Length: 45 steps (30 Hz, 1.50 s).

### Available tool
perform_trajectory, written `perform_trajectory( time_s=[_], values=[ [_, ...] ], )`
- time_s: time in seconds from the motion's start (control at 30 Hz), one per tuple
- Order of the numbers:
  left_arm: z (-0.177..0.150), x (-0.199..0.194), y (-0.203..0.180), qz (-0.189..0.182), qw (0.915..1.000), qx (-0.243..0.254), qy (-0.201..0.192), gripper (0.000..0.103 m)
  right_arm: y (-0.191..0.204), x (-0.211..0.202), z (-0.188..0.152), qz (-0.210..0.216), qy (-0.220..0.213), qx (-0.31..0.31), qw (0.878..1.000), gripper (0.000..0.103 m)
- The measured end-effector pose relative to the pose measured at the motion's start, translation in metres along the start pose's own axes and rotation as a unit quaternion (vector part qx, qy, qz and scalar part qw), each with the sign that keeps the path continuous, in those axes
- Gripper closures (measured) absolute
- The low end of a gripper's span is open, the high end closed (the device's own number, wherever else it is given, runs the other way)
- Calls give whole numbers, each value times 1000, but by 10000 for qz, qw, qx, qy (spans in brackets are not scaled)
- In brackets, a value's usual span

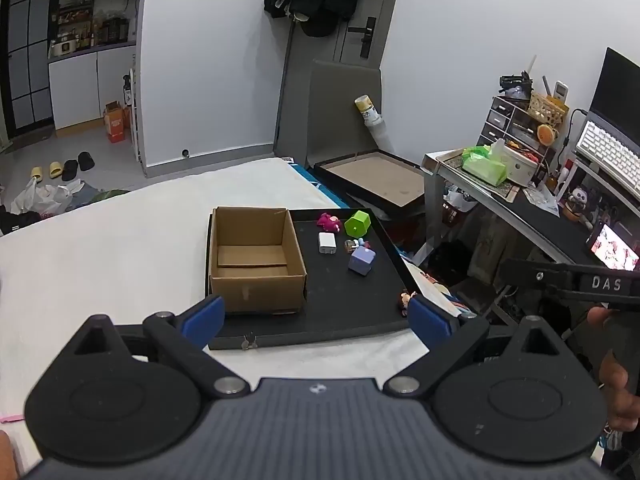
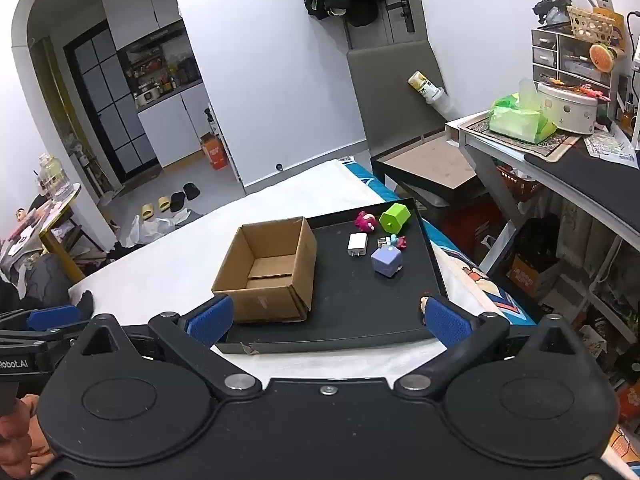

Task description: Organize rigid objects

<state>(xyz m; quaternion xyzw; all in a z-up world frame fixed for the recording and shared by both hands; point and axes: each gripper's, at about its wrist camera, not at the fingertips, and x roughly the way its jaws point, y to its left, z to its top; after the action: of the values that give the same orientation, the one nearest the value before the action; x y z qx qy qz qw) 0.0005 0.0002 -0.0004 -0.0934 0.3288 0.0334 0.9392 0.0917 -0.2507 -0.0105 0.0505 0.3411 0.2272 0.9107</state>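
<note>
While I held both tongs wide apart and empty over the near edge of the black tray (image 2: 332, 332), the cardboard box (image 2: 268, 272) sat open on the tray's left half and the loose bits lay clustered on its far right: pink toy (image 2: 365, 222), green block (image 2: 395, 217), white charger (image 2: 357, 245), purple cube (image 2: 386, 261). Everything lay ahead and to the right of my left tongs (image 1: 316, 316), closer to straight ahead of my right tongs (image 2: 328, 318), so I judged the right hand nearer. One small figure (image 2: 422, 303) sat at the tray's near right edge, just beside my right tongs' right finger.
</note>
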Motion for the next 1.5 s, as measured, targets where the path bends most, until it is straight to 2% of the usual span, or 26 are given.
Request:
perform_trajectory(
  time_s=[0.13, 0.3, 0.5, 1.5],
  values=[
    [1, 2, 3, 23, 10000, -75, 37, 6, -5, 1, 1, 134, -32, 27, 9999, 0],
    [1, -6, -5, 18, 10000, 69, -48, 6, 3, -9, -1, -16, -144, -125, 9998, 0],
    [2, -9, 5, -36, 10000, 45, -50, 5, 0, -6, 1, -27, -117, -72, 9999, 0],
    [-6, 0, -8, -47, 10000, 67, 28, 5, -7, -7, -4, -10, -157, 5, 9999, 0]
  ],
)
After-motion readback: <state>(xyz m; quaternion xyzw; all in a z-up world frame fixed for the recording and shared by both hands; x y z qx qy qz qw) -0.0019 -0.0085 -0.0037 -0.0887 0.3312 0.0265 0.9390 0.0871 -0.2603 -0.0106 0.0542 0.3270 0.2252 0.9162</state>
